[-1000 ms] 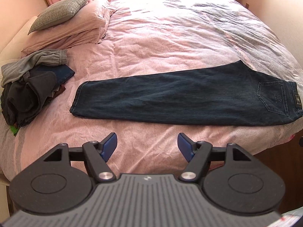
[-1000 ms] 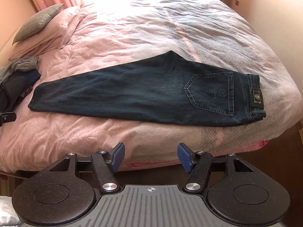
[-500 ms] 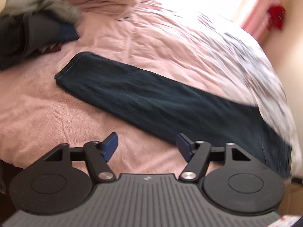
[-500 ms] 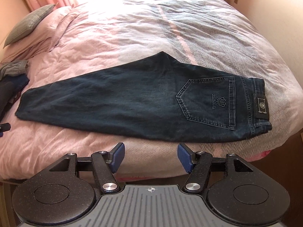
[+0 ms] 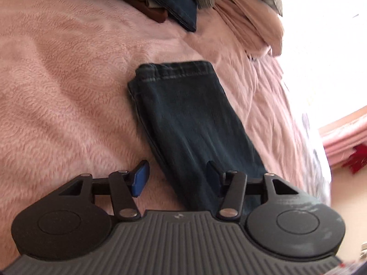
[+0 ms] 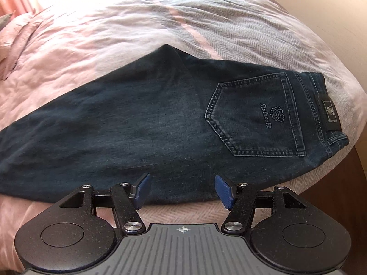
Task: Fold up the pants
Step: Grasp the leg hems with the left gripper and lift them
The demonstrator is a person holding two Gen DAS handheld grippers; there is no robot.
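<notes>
My left gripper (image 5: 175, 178) is closing over the jeans (image 5: 190, 123), touching nothing; right gripper (image 6: 182, 190) is wide, empty. Pink bedcover (image 5: 68, 80) under jeans, clothes pile (image 5: 174, 2) beyond hem.

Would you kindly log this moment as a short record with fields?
garment: dark jeans, laid flat, legs stacked
surface: pink bedspread
hem end: before the left claw
waist end: back pocket facing up, near right claw
left claw: closing, grips nothing yet
right claw: open, empty
clutter: clothes pile beyond the hems
</notes>
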